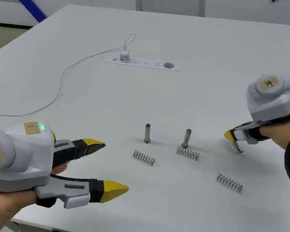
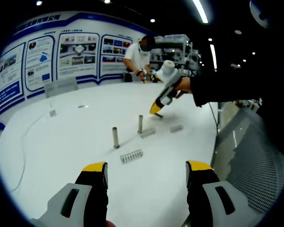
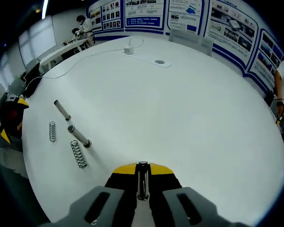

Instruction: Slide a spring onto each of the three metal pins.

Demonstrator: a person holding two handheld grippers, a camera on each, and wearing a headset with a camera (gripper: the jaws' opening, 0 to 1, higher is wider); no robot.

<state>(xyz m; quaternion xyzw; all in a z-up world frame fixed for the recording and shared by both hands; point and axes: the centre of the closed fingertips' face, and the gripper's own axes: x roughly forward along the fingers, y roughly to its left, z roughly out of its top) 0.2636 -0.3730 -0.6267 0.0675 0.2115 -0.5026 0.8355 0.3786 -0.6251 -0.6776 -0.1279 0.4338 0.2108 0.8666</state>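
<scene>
Two metal pins stand upright on the white table, one on the left (image 1: 147, 133) (image 2: 115, 137) and one on the right (image 1: 186, 138) (image 2: 140, 124). Three springs lie flat near them: left (image 1: 144, 157), middle (image 1: 187, 153) and right (image 1: 229, 183). My right gripper (image 1: 230, 136) (image 3: 142, 168) is shut on a third metal pin (image 1: 237, 145) (image 3: 142, 180), held low over the table to the right of the standing pins. My left gripper (image 1: 106, 166) (image 2: 146, 166) is open and holds nothing, at the near left, short of the left spring (image 2: 131, 155).
A white power strip (image 1: 142, 63) with a plugged-in adapter (image 1: 124, 56) and a trailing cable (image 1: 63, 77) lies at the back of the table. The table's near edge (image 1: 150, 229) runs just below the springs. A person (image 2: 137, 56) works at a far bench.
</scene>
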